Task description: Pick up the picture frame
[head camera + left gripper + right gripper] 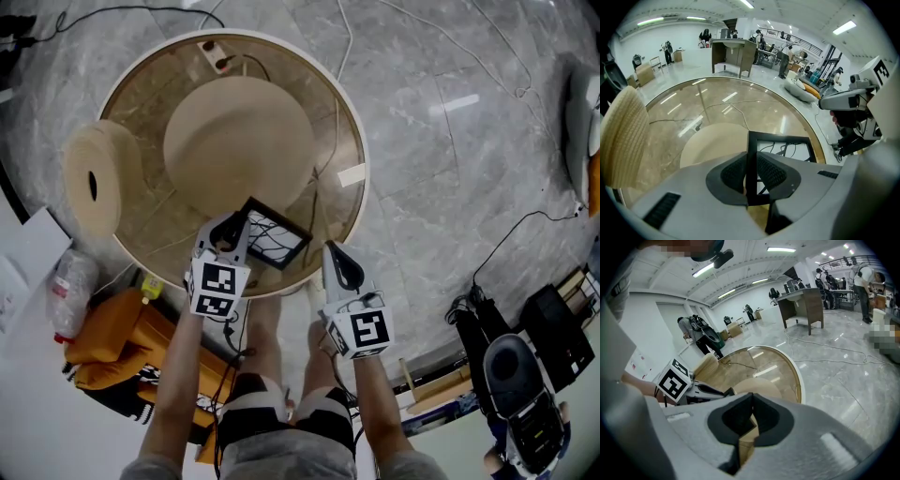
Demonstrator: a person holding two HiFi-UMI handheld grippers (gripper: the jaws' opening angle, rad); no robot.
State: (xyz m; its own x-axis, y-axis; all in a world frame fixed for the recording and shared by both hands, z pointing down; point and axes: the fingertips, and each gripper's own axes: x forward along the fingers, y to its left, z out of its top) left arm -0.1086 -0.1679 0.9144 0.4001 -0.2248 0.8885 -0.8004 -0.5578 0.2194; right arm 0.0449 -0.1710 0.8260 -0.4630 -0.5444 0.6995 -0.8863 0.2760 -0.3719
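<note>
seen from above, a person stands at the near edge of a round glass-topped table [359, 141], a gripper in each hand. the left gripper [234, 228] has its two pads pressed on the left bar of a black picture frame [274, 234], which sits at the table's near rim with its dark border turned at an angle. cables show through the frame's clear pane. the right gripper [336, 258] hangs just right of the frame, apart from it, its fingers closed tip to tip on nothing. a pale round disc [239, 141] shows farther back in the table, and a woven cylinder [98, 178] stands at its left edge.
</note>
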